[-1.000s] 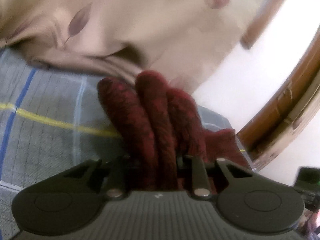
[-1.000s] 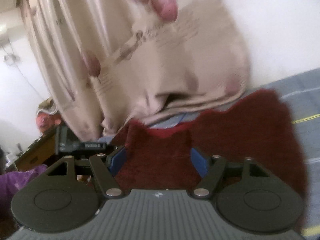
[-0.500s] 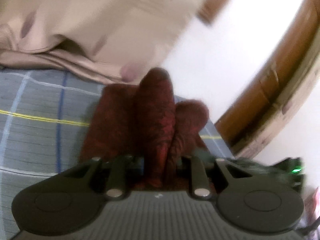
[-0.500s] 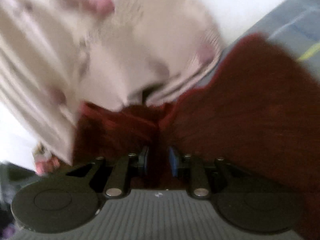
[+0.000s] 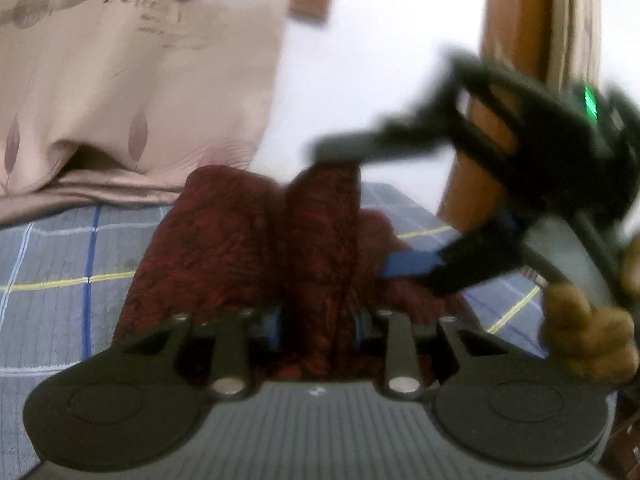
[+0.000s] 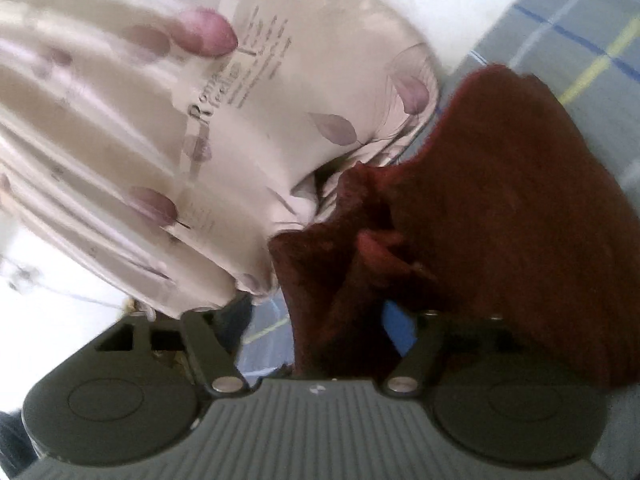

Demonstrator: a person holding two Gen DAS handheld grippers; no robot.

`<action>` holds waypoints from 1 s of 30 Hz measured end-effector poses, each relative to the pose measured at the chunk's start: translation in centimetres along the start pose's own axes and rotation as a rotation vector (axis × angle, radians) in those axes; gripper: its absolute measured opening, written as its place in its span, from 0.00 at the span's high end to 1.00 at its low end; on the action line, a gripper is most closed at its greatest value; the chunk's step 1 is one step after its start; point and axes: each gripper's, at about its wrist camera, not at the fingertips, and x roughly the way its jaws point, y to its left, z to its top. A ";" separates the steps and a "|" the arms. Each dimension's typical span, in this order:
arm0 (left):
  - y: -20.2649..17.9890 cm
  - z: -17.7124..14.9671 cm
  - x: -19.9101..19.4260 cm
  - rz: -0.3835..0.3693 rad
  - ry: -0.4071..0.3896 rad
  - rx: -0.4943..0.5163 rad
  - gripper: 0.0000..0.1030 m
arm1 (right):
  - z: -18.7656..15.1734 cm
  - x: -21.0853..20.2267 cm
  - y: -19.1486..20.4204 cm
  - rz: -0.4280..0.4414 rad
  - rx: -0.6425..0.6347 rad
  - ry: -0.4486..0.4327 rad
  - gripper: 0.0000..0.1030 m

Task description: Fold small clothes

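Observation:
A dark red knitted garment (image 5: pixel 248 248) lies bunched on the grey checked bedsheet (image 5: pixel 52 280). My left gripper (image 5: pixel 318 324) is shut on a fold of it, which rises between the blue pads. In the left wrist view my right gripper (image 5: pixel 384 216) comes in from the right with its jaws apart around the garment's right edge. In the right wrist view the garment (image 6: pixel 500 208) fills the right half and a fold lies between the spread fingers of the right gripper (image 6: pixel 340 312).
A beige curtain (image 5: pixel 132 80) with leaf prints and lettering hangs behind the garment, also in the right wrist view (image 6: pixel 200 120). A wooden bed frame (image 5: pixel 496 60) stands at the right. White wall lies beyond.
The right gripper was closed on the garment half a second ago and has now opened. It has swung into the left wrist view. The left gripper keeps its hold and has turned right.

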 end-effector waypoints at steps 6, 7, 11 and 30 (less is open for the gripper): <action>-0.4 -0.6 0.1 -0.023 -0.024 0.003 0.44 | 1.2 3.8 1.8 -0.108 -0.109 0.079 0.39; 0.1 -0.5 -0.3 -0.056 -0.025 -0.040 0.43 | 1.2 4.3 1.8 -0.140 -0.141 0.090 0.67; 2.0 0.6 -4.7 -0.165 -0.051 -0.230 0.43 | 1.9 4.0 0.3 -0.179 -0.194 0.070 0.74; 0.8 1.2 -2.0 -0.200 -0.049 -0.277 0.24 | 13.0 -1.3 -8.9 -0.145 -0.227 -0.112 0.78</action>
